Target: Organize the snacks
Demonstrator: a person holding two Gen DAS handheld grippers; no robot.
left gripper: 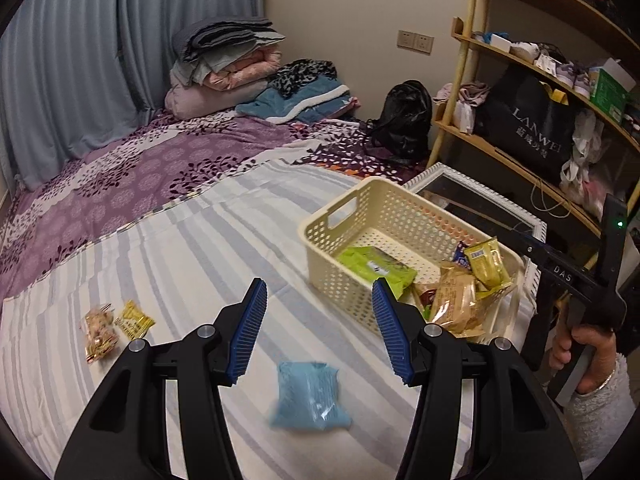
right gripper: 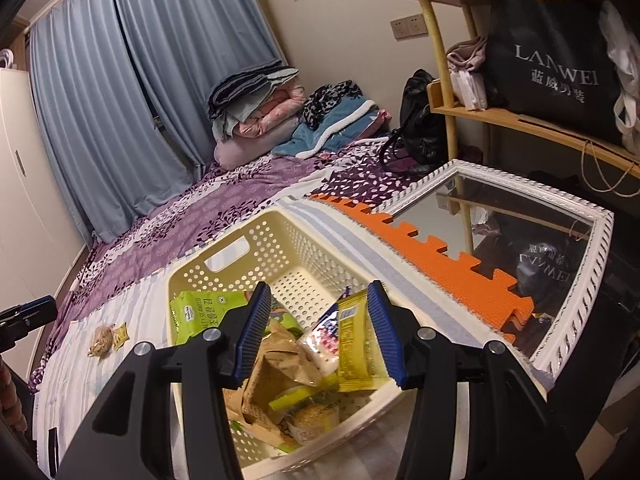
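A cream perforated basket [left gripper: 360, 216] is set on the striped sheet [left gripper: 180, 248] of the bed, near its right edge and just beside a white-framed mirror [right gripper: 576, 320], presumably so that loose snacks can be gathered into one container within reach of both hands. Several packets are already collected inside it: a green packet [left gripper: 376, 266] lies flat on the basket floor, brown paper-wrapped packets [left gripper: 456, 300] are piled against the near wall, and a yellow packet [right gripper: 356, 340] leans upright on top of the pile. Three snacks are left out on the sheet: a light-blue packet [left gripper: 308, 396] lying just below and between the fingers of the left gripper [left gripper: 320, 332], and, well to its left, a clear bag of sweets [left gripper: 100, 332] touching a small yellow sachet [left gripper: 134, 320]. The left gripper is held half spread above the sheet, nothing being between its blue pads [left gripper: 248, 332], and it is judged to be lined up for the blue packet. The right gripper [right gripper: 320, 336] is held over the basket, its jaws parted; the yellow packet stands between them and appears to rest on the pile rather than be pinched, though contact with the right-hand pad cannot be ruled out. A hand [left gripper: 588, 356] is seen around the right gripper's handle.
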